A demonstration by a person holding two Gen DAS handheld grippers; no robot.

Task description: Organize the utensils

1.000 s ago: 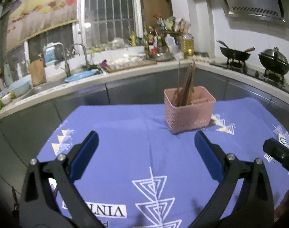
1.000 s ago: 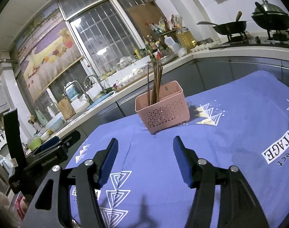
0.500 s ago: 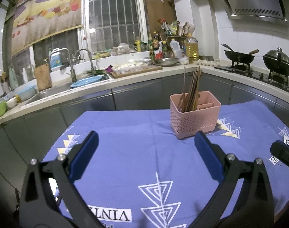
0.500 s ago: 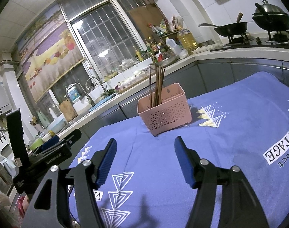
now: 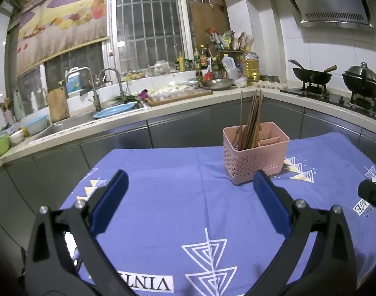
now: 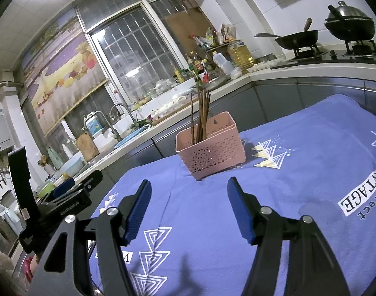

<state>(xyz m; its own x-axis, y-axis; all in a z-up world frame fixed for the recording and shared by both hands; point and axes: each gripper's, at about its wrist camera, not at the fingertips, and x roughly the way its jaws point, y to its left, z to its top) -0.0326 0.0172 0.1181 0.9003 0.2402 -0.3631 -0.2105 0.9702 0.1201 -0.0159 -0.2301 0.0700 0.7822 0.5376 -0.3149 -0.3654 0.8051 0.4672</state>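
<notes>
Basket (image 5: pixel 255 154) now sits farther right

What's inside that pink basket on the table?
The pink basket holds a bundle of brown chopsticks standing in its left compartment. The smaller right section looks empty from here. The basket walls hide the bottom.

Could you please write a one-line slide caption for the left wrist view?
Open left hand-held gripper above a blue cloth, facing a pink basket holding chopsticks.

One pink basket (image 5: pixel 255 153), one bundle of chopsticks (image 5: pixel 252 120), two grippers, one blue tablecloth (image 5: pixel 178 197)
</notes>
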